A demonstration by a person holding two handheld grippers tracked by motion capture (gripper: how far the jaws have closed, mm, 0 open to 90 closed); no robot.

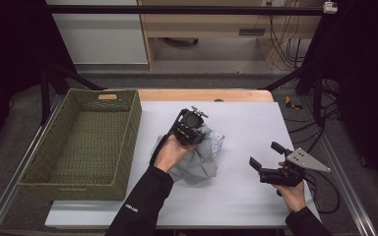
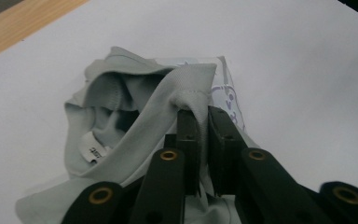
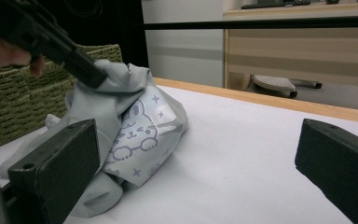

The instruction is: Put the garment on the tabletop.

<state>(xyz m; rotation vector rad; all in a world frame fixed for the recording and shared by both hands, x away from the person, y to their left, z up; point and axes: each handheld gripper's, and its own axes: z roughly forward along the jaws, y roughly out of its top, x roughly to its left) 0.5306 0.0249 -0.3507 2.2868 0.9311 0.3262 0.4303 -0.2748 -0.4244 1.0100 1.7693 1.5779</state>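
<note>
Right, nearest the camera in the high view: right gripper [image 1: 262,158] sits low right of frame, held in the right hand [image 1: 291,192], jaws spread wide with nothing between them. It points up-left toward the middle of the white table [image 1: 246,132]. In the right gripper view both its jaws stand far apart at the bottom corners, and the grey garment [image 3: 121,121] lies beyond them, left of centre, well apart from that gripper.

Garment is a crumpled light grey piece with a pale cartoon animal print panel [image 3: 137,133] facing the right gripper; a small white label [image 2: 92,150] shows inside the neck opening in the left gripper view. It lies on the table at frame centre in the high view, just right of the basket.

Left gripper [image 2: 204,122] is clamped on a raised fold of the garment; jaws nearly together, cloth pinched between them and tented up at the tip. Left hand [image 1: 170,152] comes in from bottom centre, dark sleeve [image 1: 140,204] angled up-right, gripper tilted down onto the cloth from above.

Woven green basket [image 1: 128,147] at left of frame, long side along the table's left edge. Beyond the table edge: a wooden cabinet [image 1: 202,29] and loose cables [image 1: 280,44] at upper right.
</note>
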